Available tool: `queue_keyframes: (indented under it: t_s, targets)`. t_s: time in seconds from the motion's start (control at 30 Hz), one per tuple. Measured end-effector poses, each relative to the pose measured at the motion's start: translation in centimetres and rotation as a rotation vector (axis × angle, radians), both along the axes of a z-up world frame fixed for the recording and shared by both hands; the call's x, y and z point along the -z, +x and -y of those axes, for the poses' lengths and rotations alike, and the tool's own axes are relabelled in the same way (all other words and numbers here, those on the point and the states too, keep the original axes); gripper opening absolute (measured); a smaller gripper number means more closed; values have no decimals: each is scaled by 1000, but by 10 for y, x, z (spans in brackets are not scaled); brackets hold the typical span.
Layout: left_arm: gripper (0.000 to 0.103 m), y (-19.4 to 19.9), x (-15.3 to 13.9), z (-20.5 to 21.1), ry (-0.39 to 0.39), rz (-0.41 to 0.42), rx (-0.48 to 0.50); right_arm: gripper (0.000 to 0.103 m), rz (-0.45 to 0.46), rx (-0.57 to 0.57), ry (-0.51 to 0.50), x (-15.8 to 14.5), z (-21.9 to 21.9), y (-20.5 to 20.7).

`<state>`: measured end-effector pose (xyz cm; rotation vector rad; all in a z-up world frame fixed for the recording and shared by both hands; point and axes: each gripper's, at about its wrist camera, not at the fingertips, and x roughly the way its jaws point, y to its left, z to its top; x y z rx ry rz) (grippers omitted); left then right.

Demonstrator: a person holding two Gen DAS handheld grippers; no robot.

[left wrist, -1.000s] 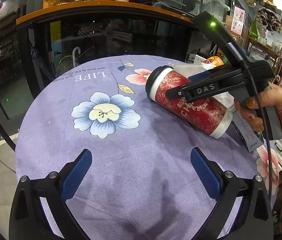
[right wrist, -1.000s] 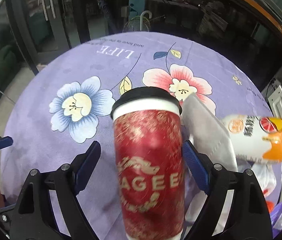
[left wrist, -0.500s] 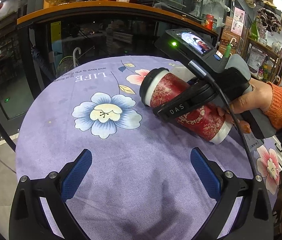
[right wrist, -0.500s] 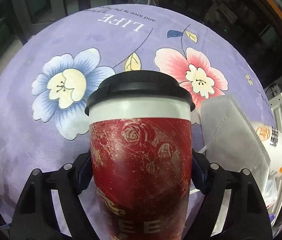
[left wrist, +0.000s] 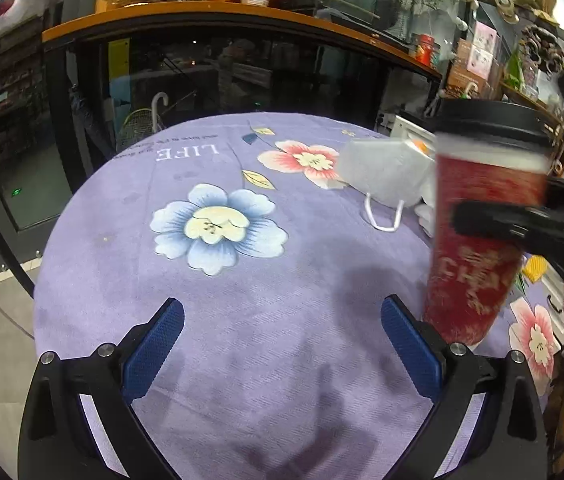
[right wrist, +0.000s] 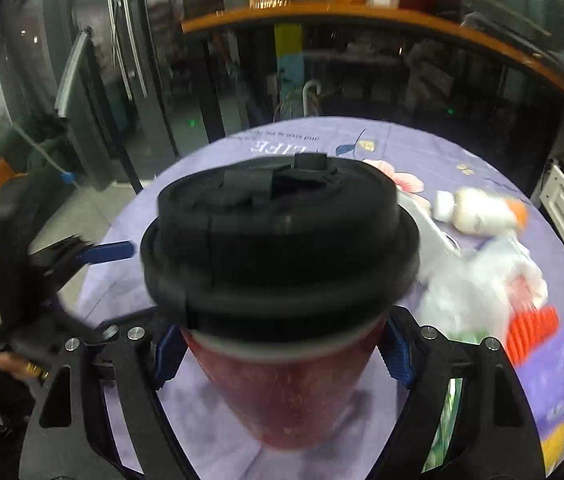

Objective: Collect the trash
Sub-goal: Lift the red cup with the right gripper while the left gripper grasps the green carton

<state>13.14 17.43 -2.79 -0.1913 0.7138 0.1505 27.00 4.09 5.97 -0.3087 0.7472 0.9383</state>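
A red paper cup (left wrist: 481, 236) with a black lid (right wrist: 278, 240) stands upright, off to the right above the purple flowered tablecloth (left wrist: 242, 320). My right gripper (right wrist: 278, 352) is shut on it, blue pads pressing both sides of its red wall (right wrist: 282, 392). In the left wrist view that gripper (left wrist: 489, 216) crosses the cup's middle, blurred by motion. My left gripper (left wrist: 282, 344) hangs open over the near part of the cloth with nothing between its pads; it also shows at the left edge of the right wrist view (right wrist: 102, 252).
A grey face mask (left wrist: 381, 172) lies at the far right of the table. Behind it are a white and orange bottle (right wrist: 481, 212), crumpled clear plastic (right wrist: 481, 280) and a red ribbed piece (right wrist: 529, 332). An orange-topped counter (left wrist: 242, 12) and glass doors ring the table.
The cup lay on its side; my right gripper shut on it, lifted it and turned it upright while moving toward the near right. My left gripper stayed still.
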Motion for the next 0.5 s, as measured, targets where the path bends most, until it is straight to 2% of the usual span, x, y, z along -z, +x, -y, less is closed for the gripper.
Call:
queue_keyframes:
  t_s: [0.1,0.23,0.3,0.4,0.5]
  targets:
    - [98,1,1,13,26,-8,29,79,67,44,32,-2,26,-24]
    - [98,0,-2,30,53,-9,64,79,87,87,167,-4,72,-47]
    - [98,1,-3,37,64,-9,80,79,80,106,242,-4,99,-56]
    - [98,3,-3,49,61,-16,115,79,22,142,323,-2,133,-56]
    - [98,11,-5,61,52,-20,156,79,11,223,336,-4,160,-57]
